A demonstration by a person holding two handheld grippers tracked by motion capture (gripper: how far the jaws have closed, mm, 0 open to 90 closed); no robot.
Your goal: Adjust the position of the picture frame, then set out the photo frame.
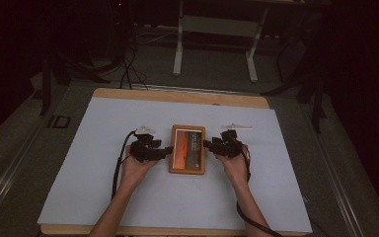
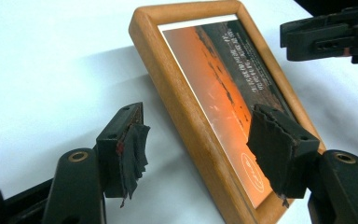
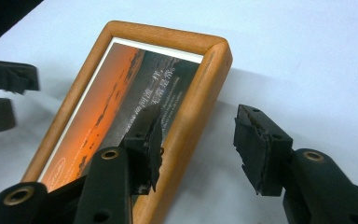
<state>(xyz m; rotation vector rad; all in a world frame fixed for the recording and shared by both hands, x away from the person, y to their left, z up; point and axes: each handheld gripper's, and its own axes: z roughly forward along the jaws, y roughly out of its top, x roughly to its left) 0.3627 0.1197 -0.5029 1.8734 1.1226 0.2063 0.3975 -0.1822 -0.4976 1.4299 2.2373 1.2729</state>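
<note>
We are early in picking up the frame (image 1: pixel 187 149): it lies flat on the table (image 1: pixel 103 197) between our two grippers, and neither has closed on it, so the grasp and the lift are, as we judge it, all left to do.

Our left gripper (image 2: pixel 205 140) is spread wide, straddling the frame's near long edge: one jaw stands over the picture glass, the other over bare table just outside the wood. We cannot tell whether either pad touches.

Our right gripper (image 3: pixel 200 144) is equally wide across the opposite long edge, one jaw above the picture, the other clear beside the rail.
</note>
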